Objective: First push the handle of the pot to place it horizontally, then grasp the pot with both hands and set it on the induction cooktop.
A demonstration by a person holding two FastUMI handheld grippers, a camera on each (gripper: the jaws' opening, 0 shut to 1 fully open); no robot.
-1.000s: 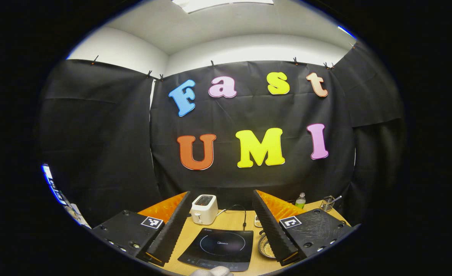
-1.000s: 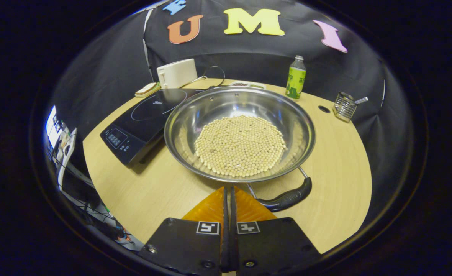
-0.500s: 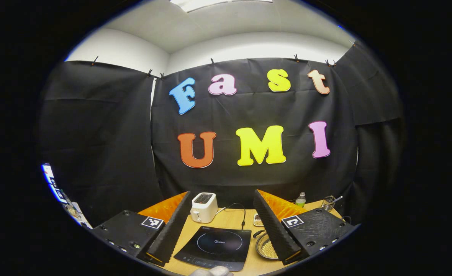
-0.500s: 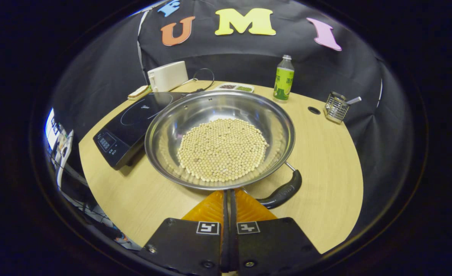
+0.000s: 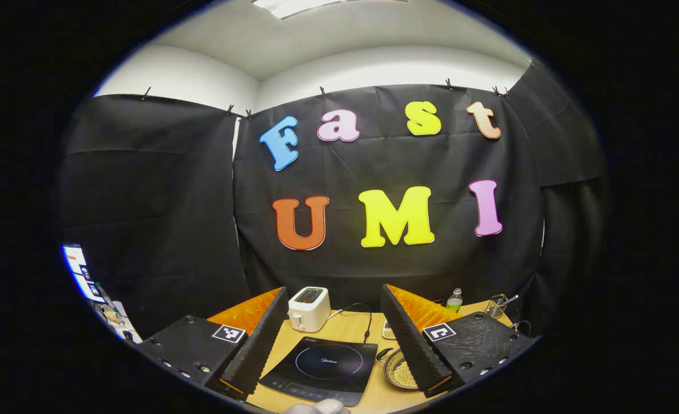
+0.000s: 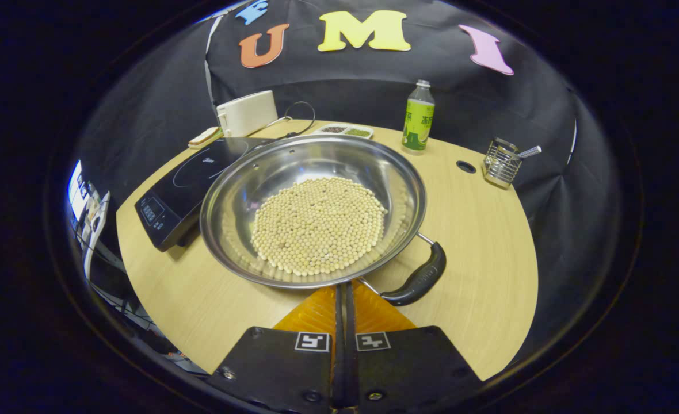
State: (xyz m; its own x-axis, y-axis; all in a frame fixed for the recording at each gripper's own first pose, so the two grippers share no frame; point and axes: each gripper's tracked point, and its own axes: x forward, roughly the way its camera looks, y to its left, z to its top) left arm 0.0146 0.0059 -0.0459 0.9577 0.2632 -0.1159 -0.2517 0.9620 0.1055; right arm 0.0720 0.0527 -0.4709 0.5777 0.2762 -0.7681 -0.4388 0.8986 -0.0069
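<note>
The induction cooktop (image 5: 321, 370) bears a small brand mark, too blurred to read.

- The right gripper (image 6: 342, 290) has its two fingers pressed together with nothing between them, tips at the near rim of the pot (image 6: 311, 167)
- The steel pot sits on the desk (image 6: 489, 241), holding a round bed of pale beans (image 6: 318, 224)
- Its black handle (image 6: 417, 282) angles off to the lower right, just beside the gripper
- The induction cooktop (image 6: 178, 190) lies left of the pot, its near edge under the rim
- A white toaster (image 6: 247, 112), green bottle (image 6: 418, 119) and wire holder (image 6: 500, 162) stand at the back
</note>
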